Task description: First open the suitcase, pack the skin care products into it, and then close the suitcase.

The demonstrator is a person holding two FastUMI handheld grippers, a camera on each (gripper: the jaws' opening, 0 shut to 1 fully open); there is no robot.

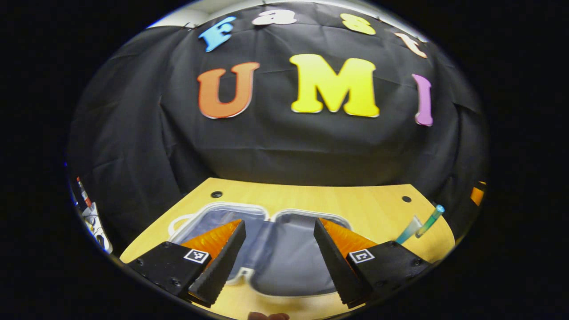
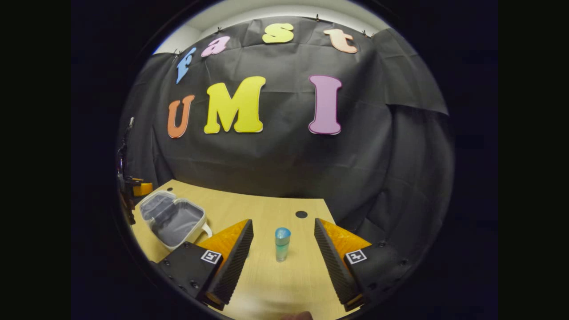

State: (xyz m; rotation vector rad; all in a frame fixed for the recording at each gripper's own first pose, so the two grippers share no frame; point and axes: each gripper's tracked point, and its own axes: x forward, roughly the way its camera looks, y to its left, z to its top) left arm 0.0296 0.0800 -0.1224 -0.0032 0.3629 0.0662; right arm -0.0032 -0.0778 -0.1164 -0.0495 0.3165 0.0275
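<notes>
Since the suitcase (image 1: 275,253) already lies open and flat on the bench (image 1: 355,204), both halves are turned up to receive the skin care tube (image 2: 282,244), and nothing can be seen inside them. The left hand-held gripper (image 1: 279,240) is held over the open case with its jaws spread wide and nothing between them, probably to steady the case or to wait there. The right hand-held gripper (image 2: 283,242) is likewise spread wide and empty, and the tube is framed upright between its fingers, though further off and untouched; a grasp appears to be lined up. In the left gripper view the tube is seen near the bench's right edge, stretched by the lens. The near rim of the case is covered by the fingers, and no clasp or zip can be made out.
</notes>
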